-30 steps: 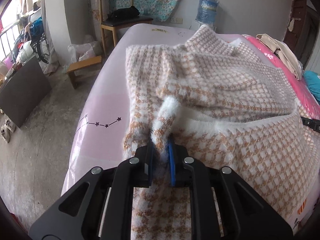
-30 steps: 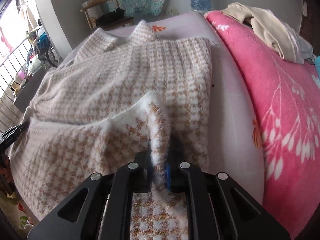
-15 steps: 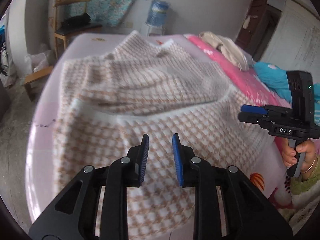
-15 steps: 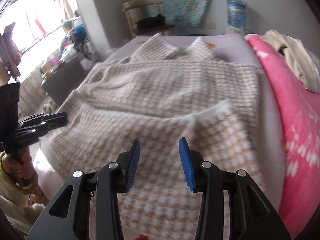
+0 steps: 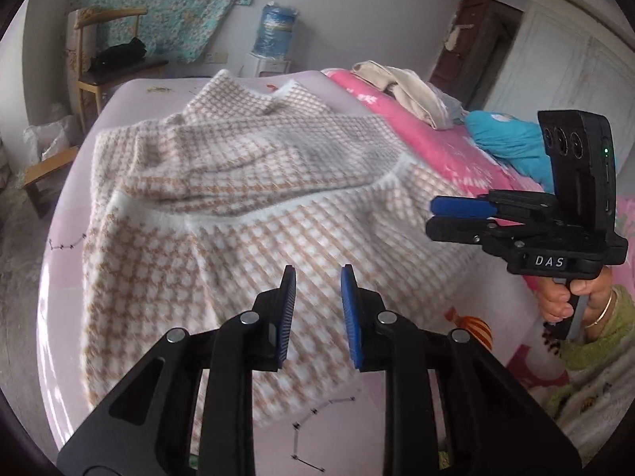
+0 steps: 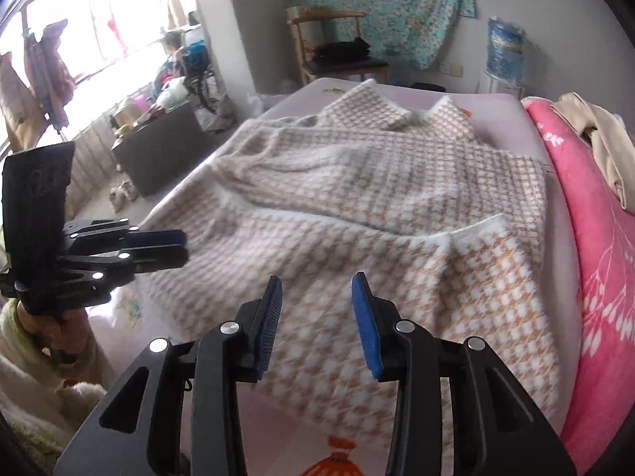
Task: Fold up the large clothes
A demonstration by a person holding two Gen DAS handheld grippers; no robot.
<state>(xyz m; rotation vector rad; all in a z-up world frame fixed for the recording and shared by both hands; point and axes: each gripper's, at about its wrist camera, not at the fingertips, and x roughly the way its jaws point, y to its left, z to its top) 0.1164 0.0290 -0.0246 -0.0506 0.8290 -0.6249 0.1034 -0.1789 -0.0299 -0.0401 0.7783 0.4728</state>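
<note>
**Operator:** Two grippers are in view. What state is each one in?

**Technician:** Your left gripper has its blue pads set apart, with nothing between them. It hangs above the near part of the sweater without touching it. Your right gripper also stands apart, and its jaws are closing at this moment. Nothing lies between them. You can see it from the side in the left wrist view, gripped by your right hand over the right edge of the bed.

**Operator:** Where is the garment?

**Technician:** The sweater, a white and tan check knit, lies spread on the pale pink sheet of the bed. Its collar points toward the far end. Its lower part is folded up over the body, and the white fluffy hem runs across the middle of the garment.

**Operator:** What lies around it?

**Technician:** You have a bright pink blanket just beside the sweater on the right, with a beige garment on top of it. A wooden chair and a water bottle stand beyond the far end of the bed.
</note>
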